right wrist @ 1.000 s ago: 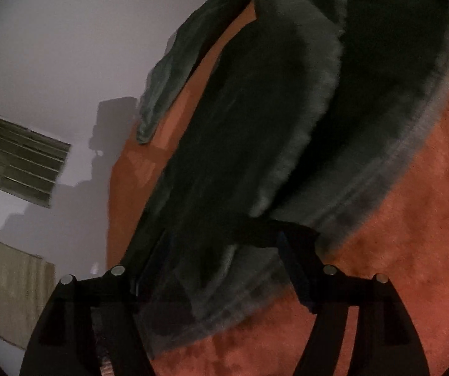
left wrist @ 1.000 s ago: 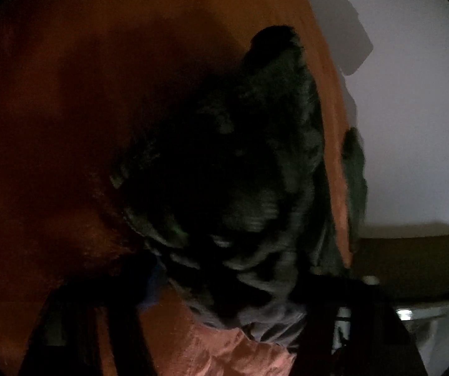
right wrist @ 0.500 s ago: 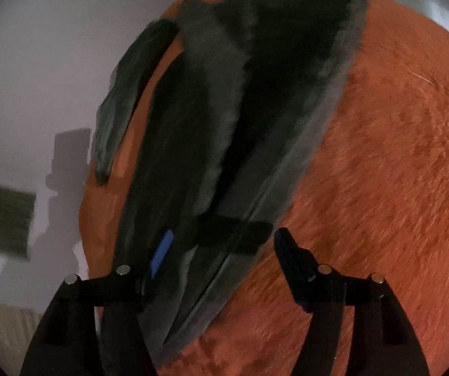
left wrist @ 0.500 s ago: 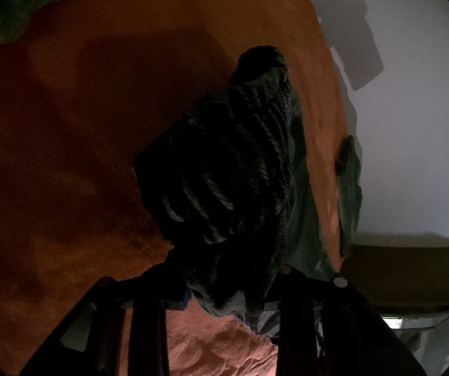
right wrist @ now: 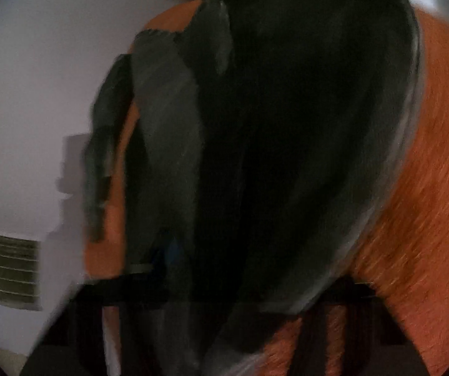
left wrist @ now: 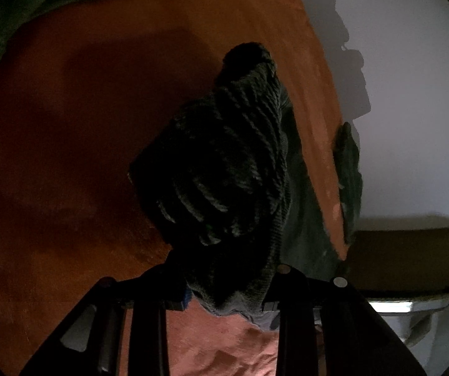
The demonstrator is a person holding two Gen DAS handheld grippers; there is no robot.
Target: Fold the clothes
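Left wrist, ribbed dark garment point(left wrist: 224, 169) bunched, pointing away

Garment point(left wrist: 224, 169): dark grey-green, ribbed knit, paler grey along its edges point(right wrist: 406, 144). Blanket point(left wrist: 83, 109) under it: plain orange, fuzzy nap, lighter salmon nearest the camera. Wall point(left wrist: 412, 109) beyond the blanket: pale grey-white. Box point(left wrist: 412, 260) right of the blanket: brown. Gripper fingers point(left wrist: 143, 329): black.

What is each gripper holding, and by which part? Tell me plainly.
The left gripper pinches the dark knit garment by a bunched ribbed edge. Right gripper: too blurred to tell.
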